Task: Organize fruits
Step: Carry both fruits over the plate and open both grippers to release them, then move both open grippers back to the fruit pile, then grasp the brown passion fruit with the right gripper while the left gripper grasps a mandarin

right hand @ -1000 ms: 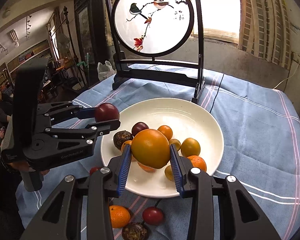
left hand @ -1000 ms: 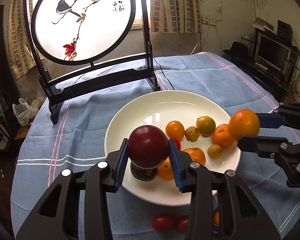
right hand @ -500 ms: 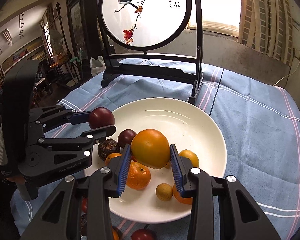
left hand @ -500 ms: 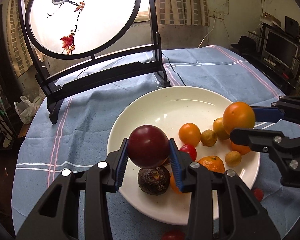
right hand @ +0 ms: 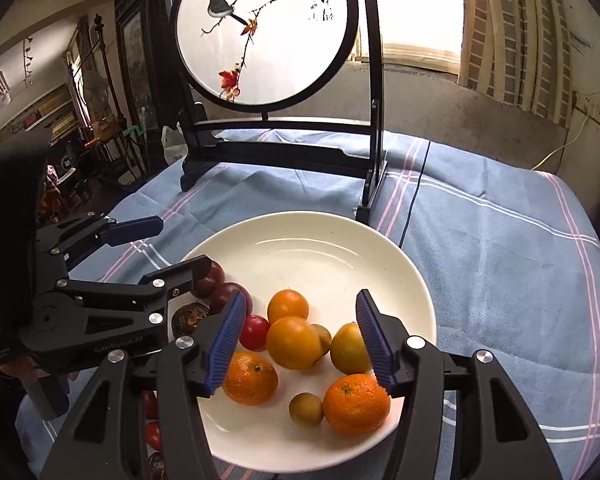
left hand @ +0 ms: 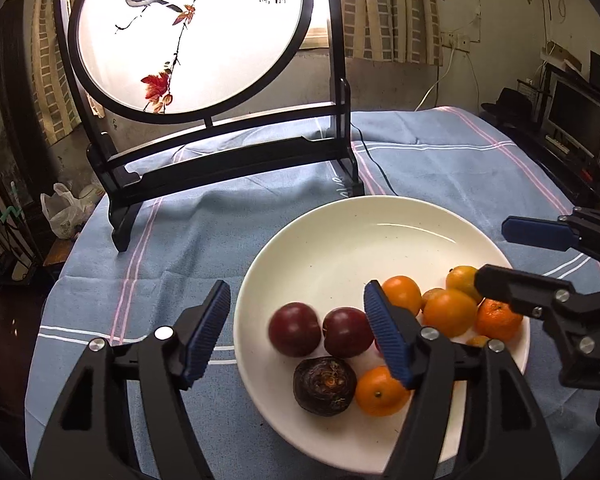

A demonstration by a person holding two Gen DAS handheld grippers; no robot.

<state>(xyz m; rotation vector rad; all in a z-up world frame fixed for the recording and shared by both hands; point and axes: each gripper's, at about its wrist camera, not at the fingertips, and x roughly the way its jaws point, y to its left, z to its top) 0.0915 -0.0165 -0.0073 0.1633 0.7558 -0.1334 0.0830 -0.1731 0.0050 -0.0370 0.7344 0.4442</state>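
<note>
Fruits: a mix of dark and orange pieces lies in the white plate (left hand: 332, 240), below and ahead of both grippers.
Dark plums: two round maroon plums sit side by side in the plate; the left one (left hand: 295, 329) is blurred and lies between and beyond the fingers of the left gripper (left hand: 296, 330), the other (left hand: 347, 332) is just beside the inner face of that gripper's right finger.
Rough dark fruit: a brown-black fruit (left hand: 324, 385) lies nearer than the plums, touching a mandarin (left hand: 381, 391).
Large orange: the biggest orange (right hand: 293, 343) rests in the plate between and beyond the fingers of the right gripper (right hand: 300, 344), with a cherry tomato (right hand: 254, 332) by the left pad.
Other citrus: two mandarins (right hand: 250, 378) (right hand: 356, 404) and a small yellowish fruit (right hand: 306, 409) lie nearest the right gripper.
Left gripper: jaws opening, pads apart, touching no fruit.
Right gripper: jaws opening, pads clear of the orange; nothing is gripped.
Counter: covered by a blue cloth (right hand: 500, 260) with pink and white stripes; more tomatoes (right hand: 153, 436) lie on it left of the right gripper, outside the plate.
Backdrop: a round bird-painted screen (left hand: 188, 36) on a black stand rises beyond the plate.
</note>
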